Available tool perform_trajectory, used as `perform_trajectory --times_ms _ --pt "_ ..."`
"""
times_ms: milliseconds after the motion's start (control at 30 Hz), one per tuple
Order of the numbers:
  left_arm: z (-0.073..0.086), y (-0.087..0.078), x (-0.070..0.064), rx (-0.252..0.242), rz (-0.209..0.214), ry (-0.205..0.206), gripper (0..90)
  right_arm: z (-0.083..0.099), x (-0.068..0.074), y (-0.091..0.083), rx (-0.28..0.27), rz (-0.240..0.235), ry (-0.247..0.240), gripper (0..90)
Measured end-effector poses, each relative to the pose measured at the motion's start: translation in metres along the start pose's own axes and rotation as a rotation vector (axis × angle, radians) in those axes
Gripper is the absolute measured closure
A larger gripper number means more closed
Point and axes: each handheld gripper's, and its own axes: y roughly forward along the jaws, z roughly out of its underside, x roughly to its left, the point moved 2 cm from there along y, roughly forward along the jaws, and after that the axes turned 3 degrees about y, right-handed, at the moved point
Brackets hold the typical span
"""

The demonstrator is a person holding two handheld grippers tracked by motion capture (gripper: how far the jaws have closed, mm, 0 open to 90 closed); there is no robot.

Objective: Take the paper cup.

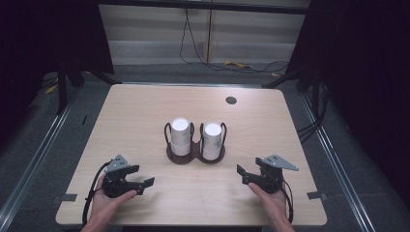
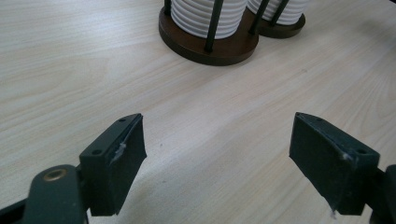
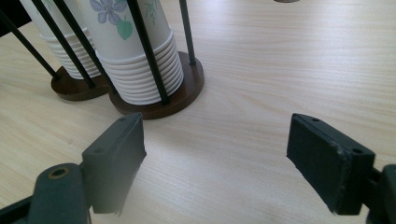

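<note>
We rest both the left gripper and right gripper low on the surface, fingers spread wide and empty, angled toward the cup holder so either stack of paper cups is reachable.

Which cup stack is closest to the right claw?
The right-hand cup stack, beside the right claw; the other stack sits farther left in the holder.

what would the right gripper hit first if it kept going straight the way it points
Probably the brown base of the nearer cup stack in the holder; the right gripper is open, aimed slightly beside it, with bare table further right, so it could just miss.
</note>
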Motion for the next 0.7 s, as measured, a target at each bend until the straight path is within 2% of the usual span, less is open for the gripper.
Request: perform_trajectory --times_ms 167,600,700 --pt "0.000 0.000 0.000 -0.003 0.005 -0.005 18.5 0.000 0.002 0.000 0.005 -0.014 0.002 19.4" --pt "0.000 0.000 0.001 0.011 0.008 -0.004 20.8 -0.002 0.009 0.003 0.067 -0.093 -0.005 25.1" --pt "0.000 -0.001 0.001 0.008 0.006 -0.004 20.8 -0.004 0.013 0.000 0.061 -0.112 -0.027 25.4"
